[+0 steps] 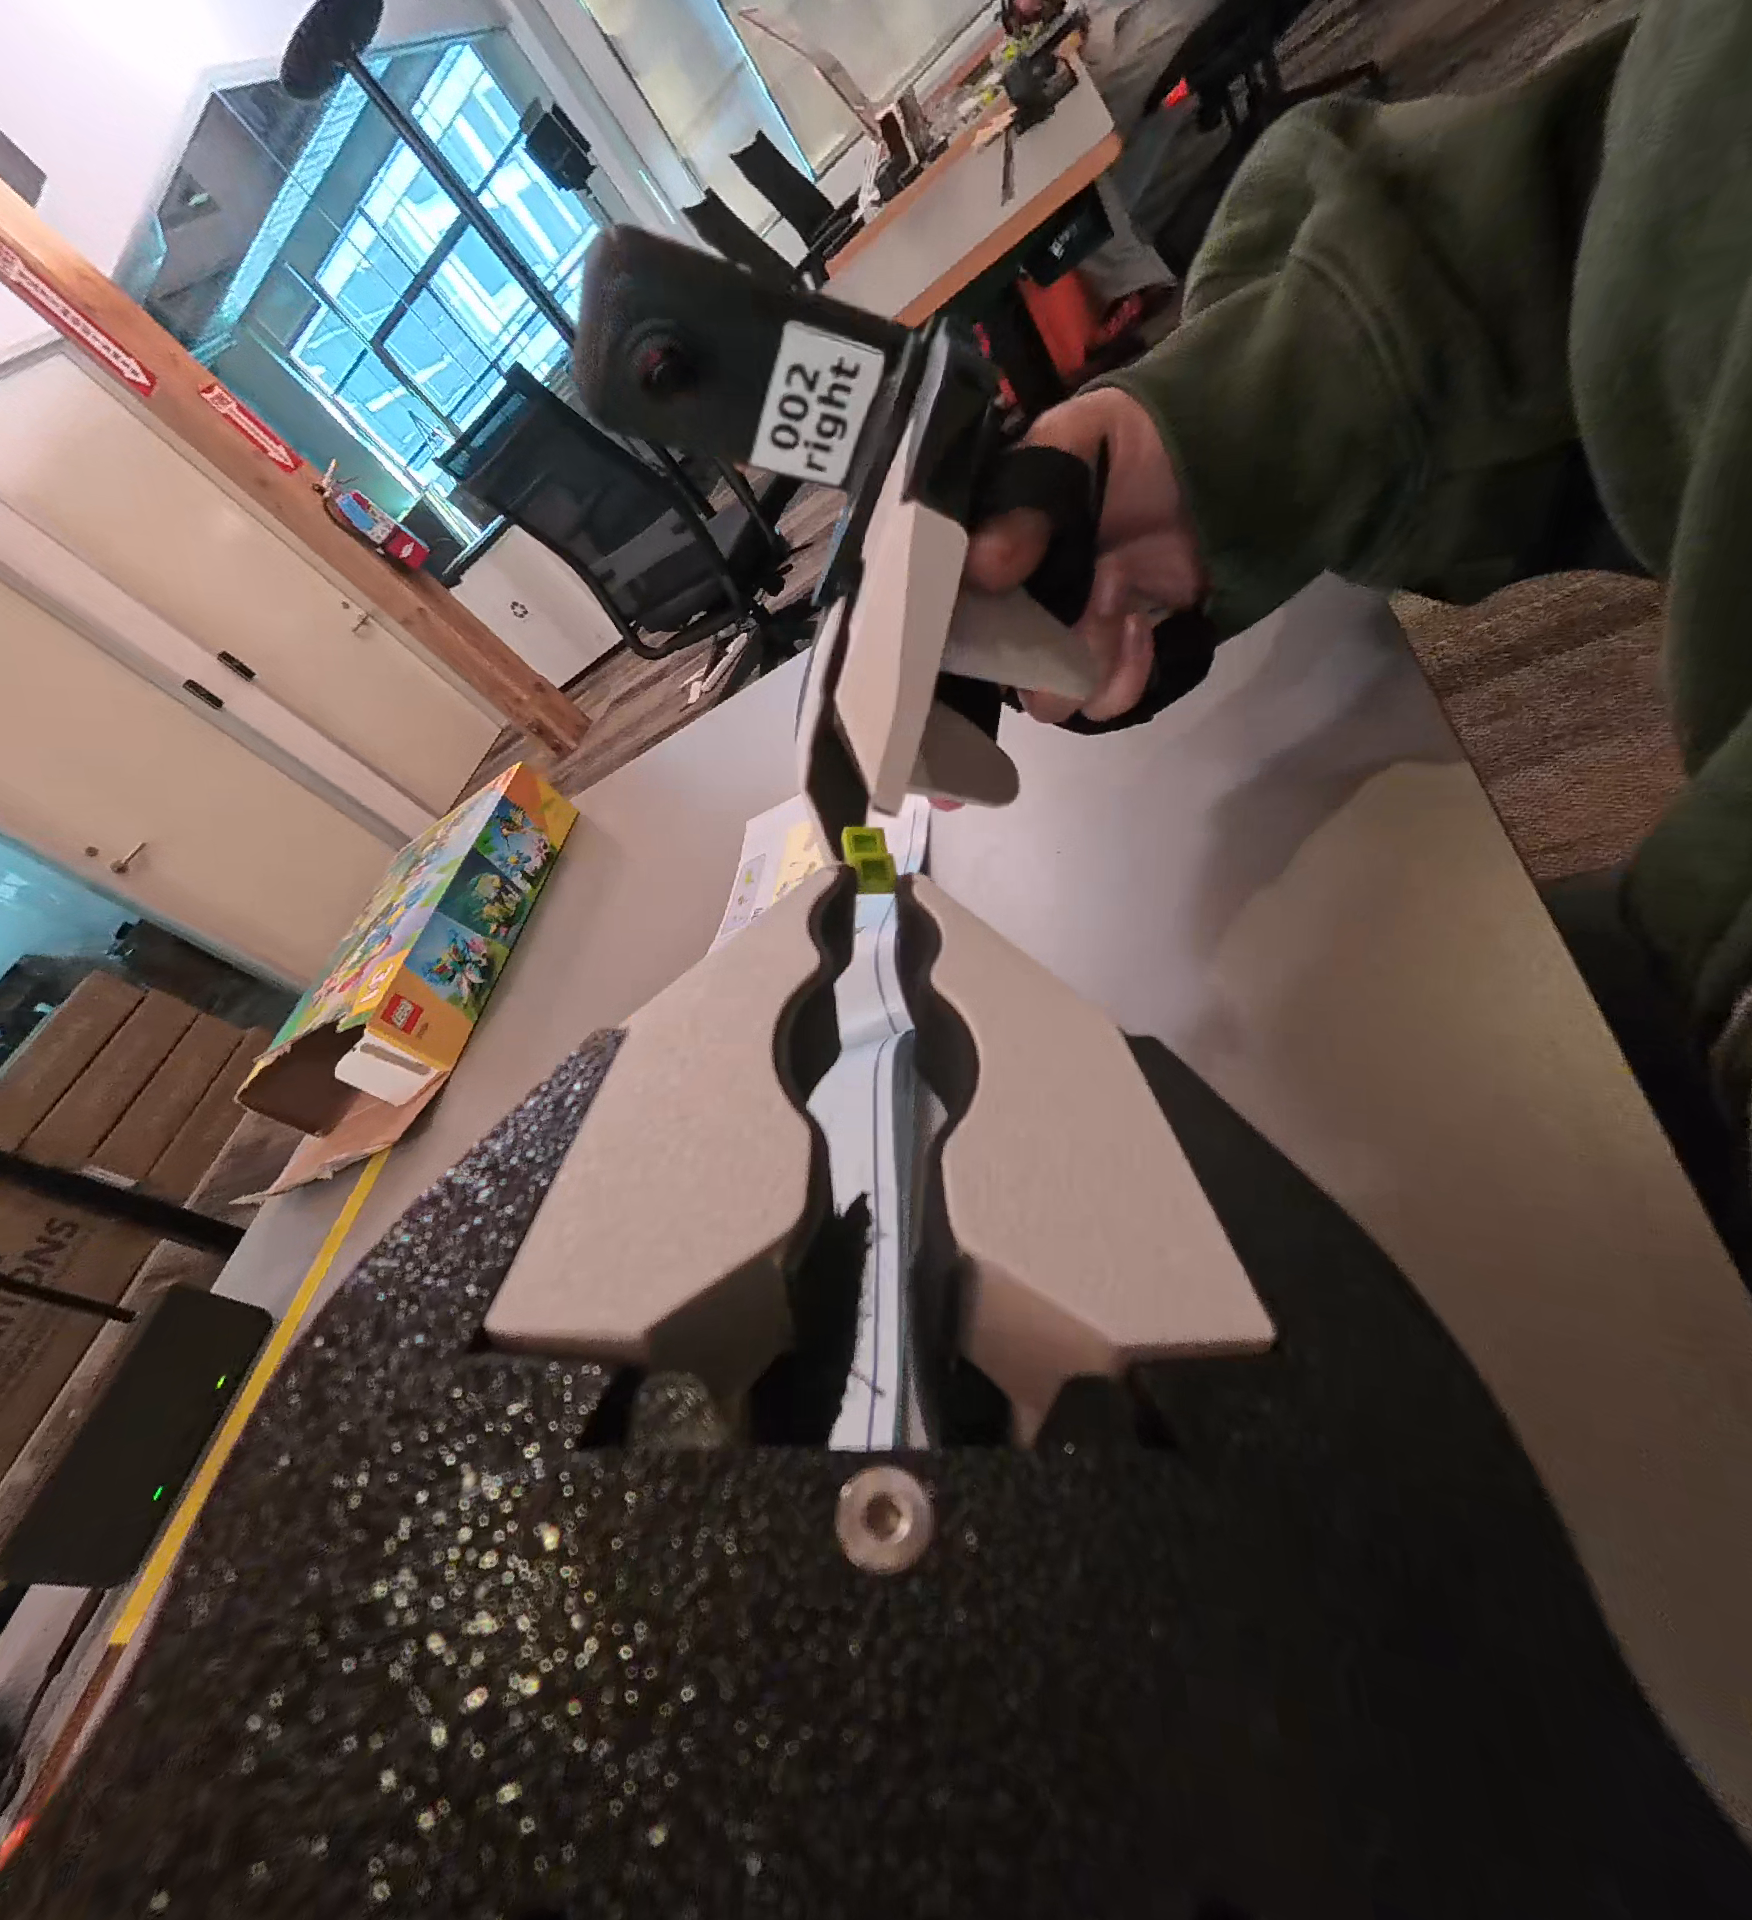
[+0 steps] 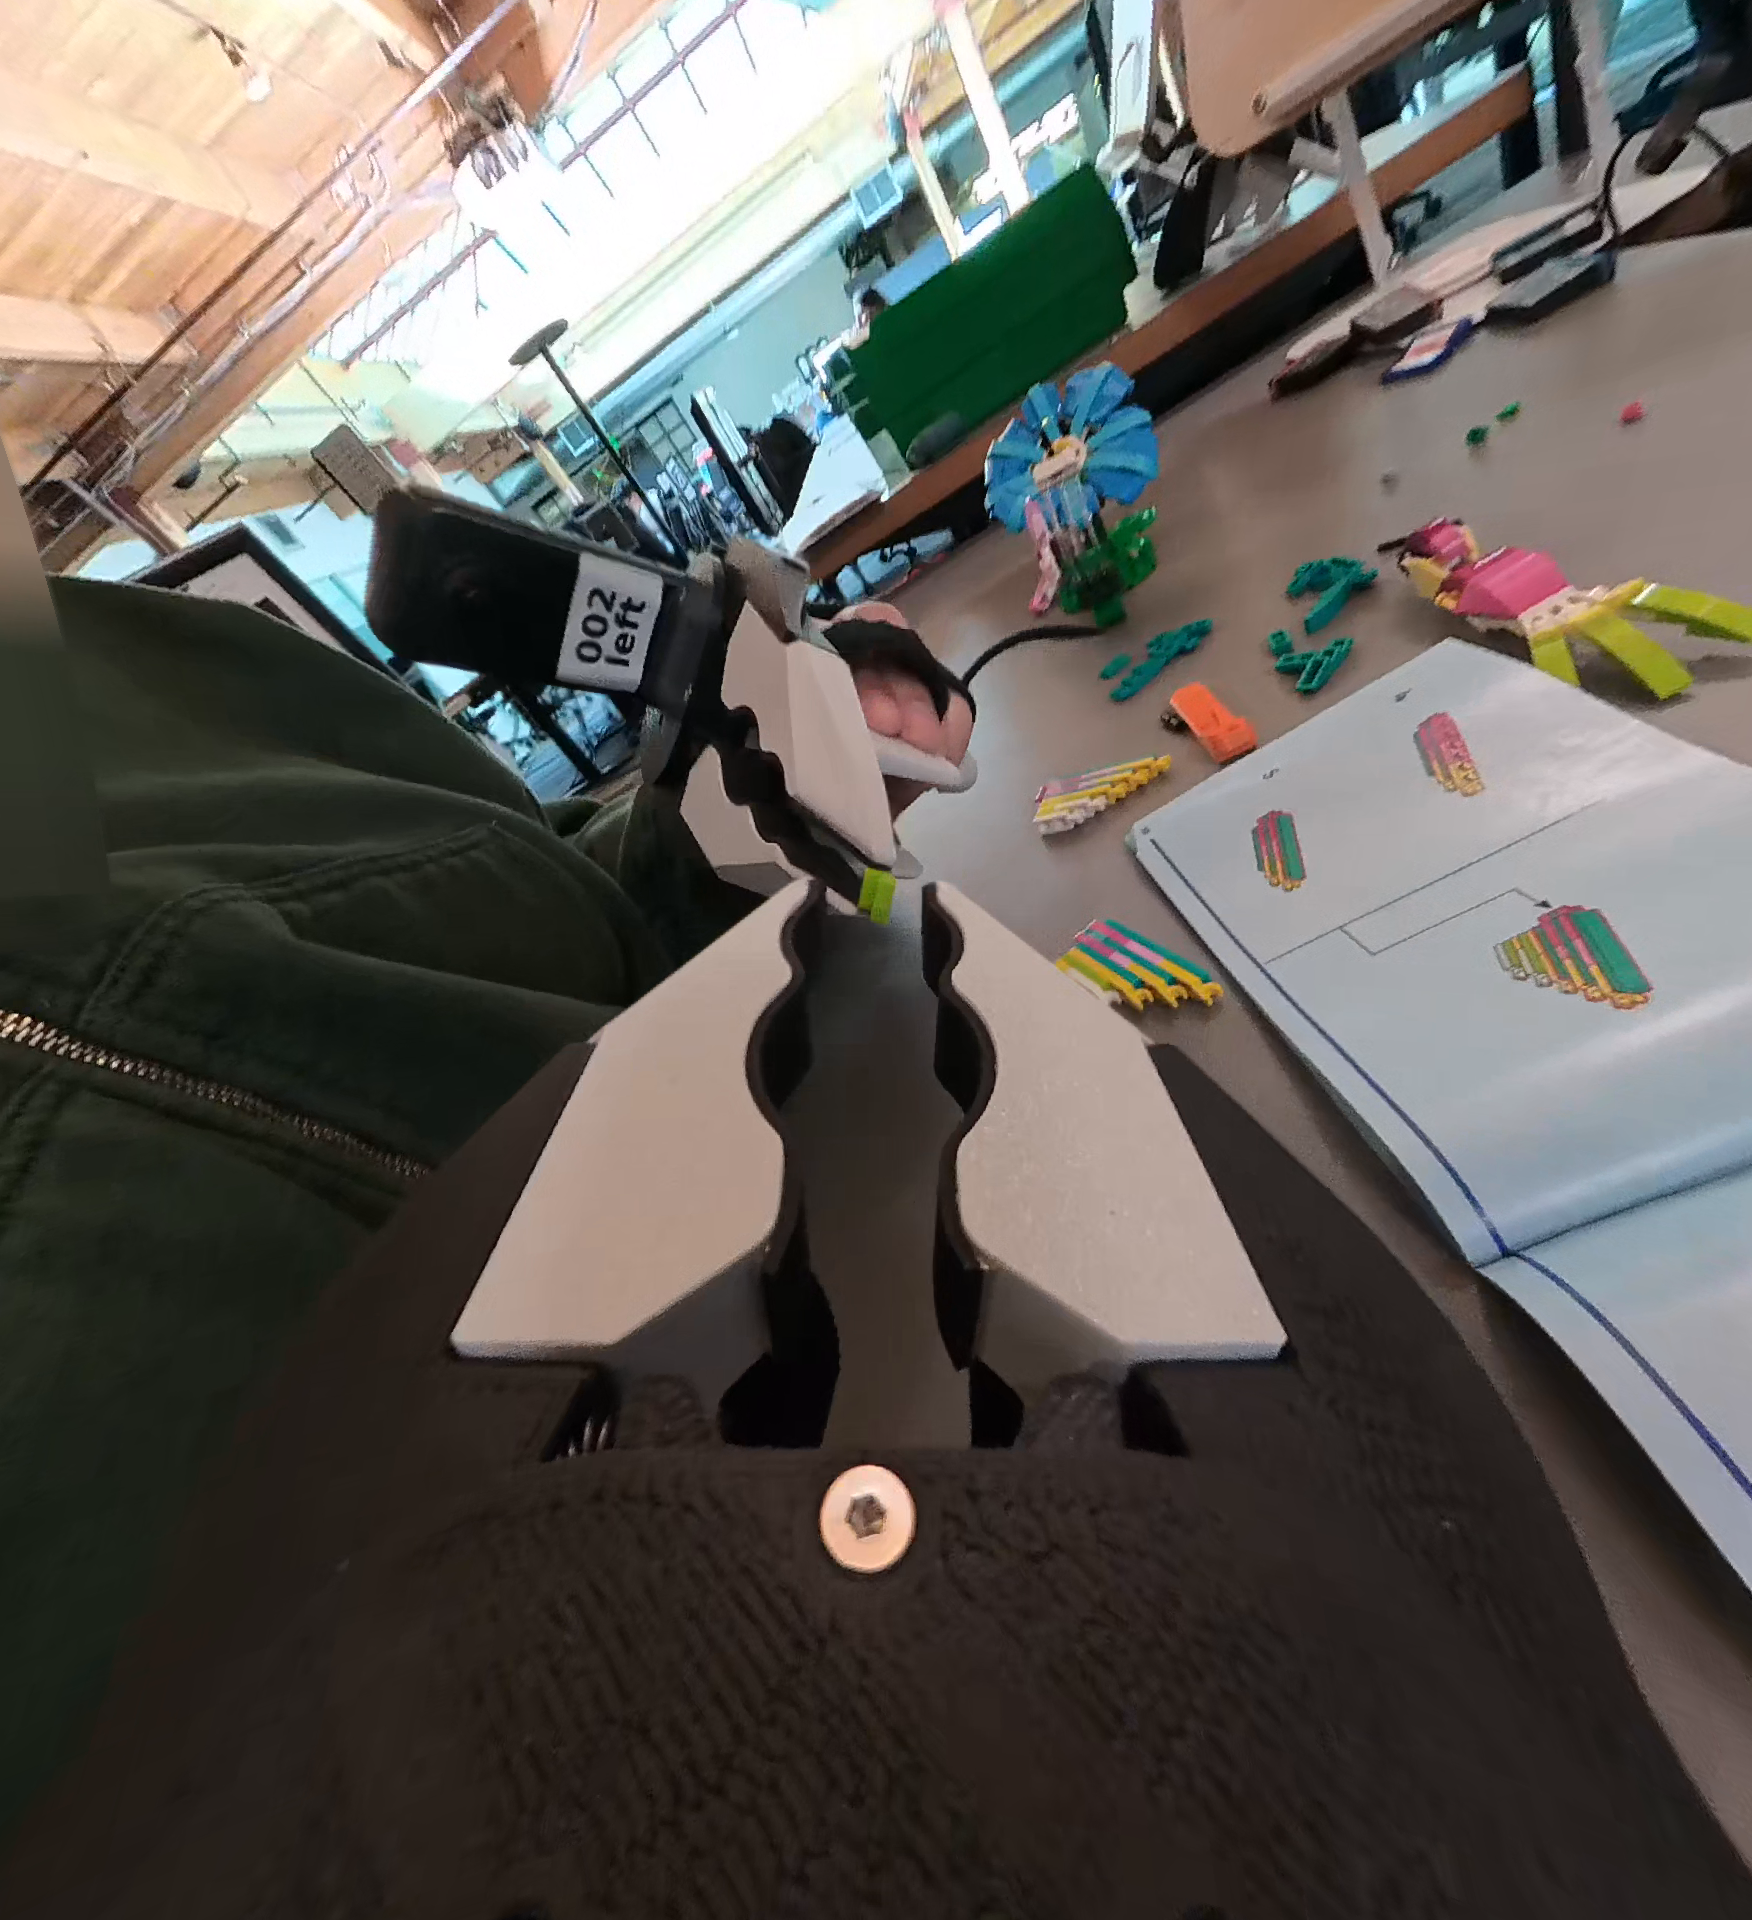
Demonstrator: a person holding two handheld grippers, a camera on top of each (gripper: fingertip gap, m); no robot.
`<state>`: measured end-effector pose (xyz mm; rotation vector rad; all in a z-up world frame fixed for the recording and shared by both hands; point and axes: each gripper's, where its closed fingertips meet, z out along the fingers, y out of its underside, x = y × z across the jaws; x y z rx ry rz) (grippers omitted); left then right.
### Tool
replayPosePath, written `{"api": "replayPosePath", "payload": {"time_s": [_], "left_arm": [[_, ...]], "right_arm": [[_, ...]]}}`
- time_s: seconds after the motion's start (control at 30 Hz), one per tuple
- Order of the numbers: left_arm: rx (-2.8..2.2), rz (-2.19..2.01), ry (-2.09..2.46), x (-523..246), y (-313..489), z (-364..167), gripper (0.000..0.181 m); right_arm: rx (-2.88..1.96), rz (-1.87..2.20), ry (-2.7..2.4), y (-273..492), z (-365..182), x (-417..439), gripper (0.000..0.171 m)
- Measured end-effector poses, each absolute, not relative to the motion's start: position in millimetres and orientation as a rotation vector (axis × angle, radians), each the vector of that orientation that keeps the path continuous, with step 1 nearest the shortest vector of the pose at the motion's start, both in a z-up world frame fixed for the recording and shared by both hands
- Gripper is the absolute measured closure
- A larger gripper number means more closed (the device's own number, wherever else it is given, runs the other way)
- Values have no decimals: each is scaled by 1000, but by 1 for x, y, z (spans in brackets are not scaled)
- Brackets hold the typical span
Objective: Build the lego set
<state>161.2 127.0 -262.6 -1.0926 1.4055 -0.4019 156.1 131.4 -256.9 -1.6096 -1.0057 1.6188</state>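
Observation:
A small lime green brick (image 1: 870, 860) sits between my left gripper's (image 1: 872, 883) fingertips, which are shut on it above the table. My right gripper (image 2: 872, 896) meets it tip to tip from the opposite side. Its jaws stand a little apart around the lime brick (image 2: 874, 896), and I see no contact with it. In the left wrist view the right gripper (image 1: 856, 821) comes down from above onto the brick. In the right wrist view the left gripper (image 2: 882, 868) comes in from the upper left.
An open instruction booklet (image 2: 1526, 987) lies on the grey table (image 2: 1267, 499) at right. Beyond it are two striped assemblies (image 2: 1100, 795), an orange tool (image 2: 1210, 717), teal pieces (image 2: 1308, 623), a blue flower model (image 2: 1069, 457) and a pink-lime model (image 2: 1537, 613). The set's box (image 1: 436, 935) lies left.

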Motion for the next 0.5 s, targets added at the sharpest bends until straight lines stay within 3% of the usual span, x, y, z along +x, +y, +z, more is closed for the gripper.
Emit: {"api": "replayPosePath", "payload": {"time_s": [0.03,0.1,0.37,0.5], "left_arm": [[-1089,-400,1407,162,127,-263,176],[-1086,-409,1405,162,126,-263,176],[-1266,-898,1205,160,119,-255,173],[-1286,-1027,1185,161,114,-255,181]], "right_arm": [[-1622,1617,-1019,130,-259,155,156],[-1619,1604,-1036,129,-260,155,168],[-1468,1421,-1159,124,-258,158,169],[-1430,1360,-1221,119,-262,157,169]]}}
